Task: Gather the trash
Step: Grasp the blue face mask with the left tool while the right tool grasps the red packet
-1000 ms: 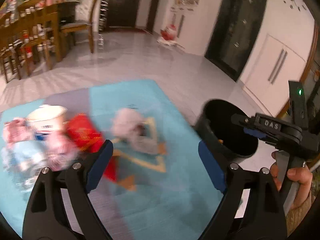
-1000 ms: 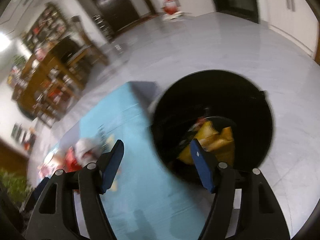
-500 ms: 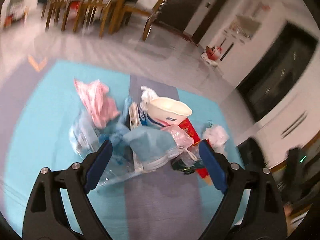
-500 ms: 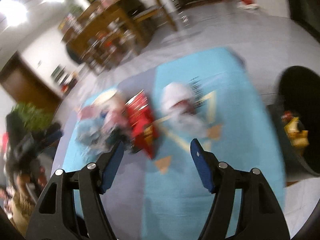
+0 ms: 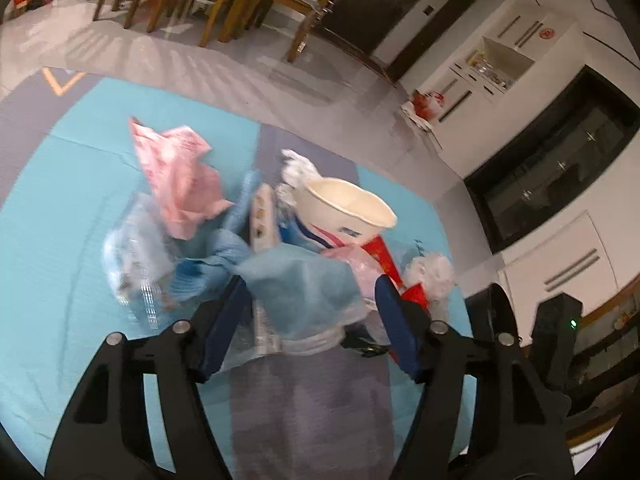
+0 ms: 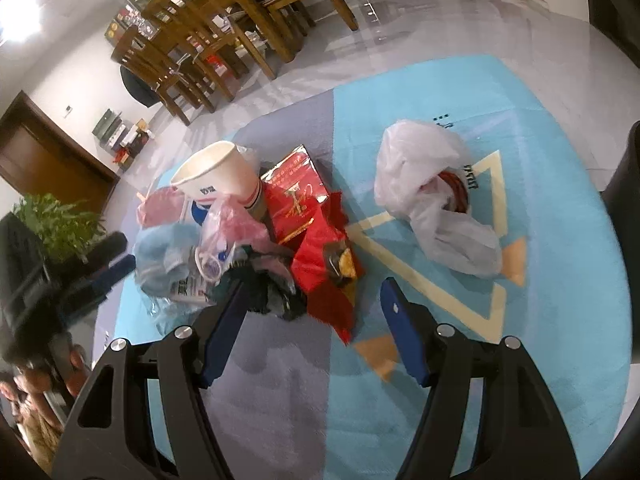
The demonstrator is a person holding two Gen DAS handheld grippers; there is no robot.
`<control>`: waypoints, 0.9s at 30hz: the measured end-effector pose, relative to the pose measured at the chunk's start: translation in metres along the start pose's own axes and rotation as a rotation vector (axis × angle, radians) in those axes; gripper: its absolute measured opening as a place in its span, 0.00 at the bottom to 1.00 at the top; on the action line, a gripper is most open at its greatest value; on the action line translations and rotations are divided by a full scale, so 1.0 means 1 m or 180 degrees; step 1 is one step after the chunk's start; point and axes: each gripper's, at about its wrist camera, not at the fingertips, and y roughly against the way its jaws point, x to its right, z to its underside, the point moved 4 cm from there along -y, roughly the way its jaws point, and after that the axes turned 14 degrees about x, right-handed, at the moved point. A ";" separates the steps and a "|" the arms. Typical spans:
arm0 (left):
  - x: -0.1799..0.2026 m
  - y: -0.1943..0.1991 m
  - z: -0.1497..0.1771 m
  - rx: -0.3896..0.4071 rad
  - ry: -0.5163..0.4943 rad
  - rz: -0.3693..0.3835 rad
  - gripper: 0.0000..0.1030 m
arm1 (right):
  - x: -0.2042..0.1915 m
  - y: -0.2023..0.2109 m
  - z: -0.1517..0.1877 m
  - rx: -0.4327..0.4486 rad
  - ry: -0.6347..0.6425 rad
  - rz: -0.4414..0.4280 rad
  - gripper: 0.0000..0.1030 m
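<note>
the trash (image 6: 248,236) lies heaped on a blue and grey mat (image 6: 540,320) on the floor, about mid-mat. going left to right in the right wrist view: a light blue bag (image 6: 160,256), a pink bag (image 6: 236,224), a paper cup (image 6: 216,180) tipped on its side with its mouth to the left, a red box (image 6: 296,196) just right of the cup, a red wrapper (image 6: 332,276) near the box, and well apart to the right a white bag (image 6: 424,184). a black bin (image 6: 626,168) shows at the far right edge.

the left gripper (image 5: 308,320) stands over the near side of the heap; its jaws have just been closing, and the light blue bag (image 5: 296,284) lies between them, though blur hides whether the pads press on it. in that view a pink wrapper (image 5: 176,176) lies far left and the cup (image 5: 344,212) right of centre.

the right gripper (image 6: 312,320) hovers near the red wrapper with jaws apart, nothing held. wooden chairs (image 6: 224,44) stand far behind.
</note>
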 end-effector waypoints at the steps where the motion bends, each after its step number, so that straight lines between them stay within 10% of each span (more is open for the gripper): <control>1: 0.002 -0.002 0.002 -0.0016 -0.0026 -0.0002 0.65 | -0.001 -0.003 0.000 -0.0021 -0.0002 -0.0011 0.64; 6: -0.001 -0.018 0.011 -0.0114 -0.0094 -0.0129 0.63 | 0.000 -0.012 0.001 -0.0109 -0.0062 -0.0059 0.59; 17: 0.000 -0.014 0.018 -0.0104 -0.0012 -0.0095 0.22 | -0.013 -0.012 0.012 -0.0253 0.0225 -0.0054 0.21; 27: 0.015 0.034 0.009 0.0189 -0.0211 0.0004 0.22 | -0.001 0.028 0.003 0.0060 0.0204 -0.0053 0.16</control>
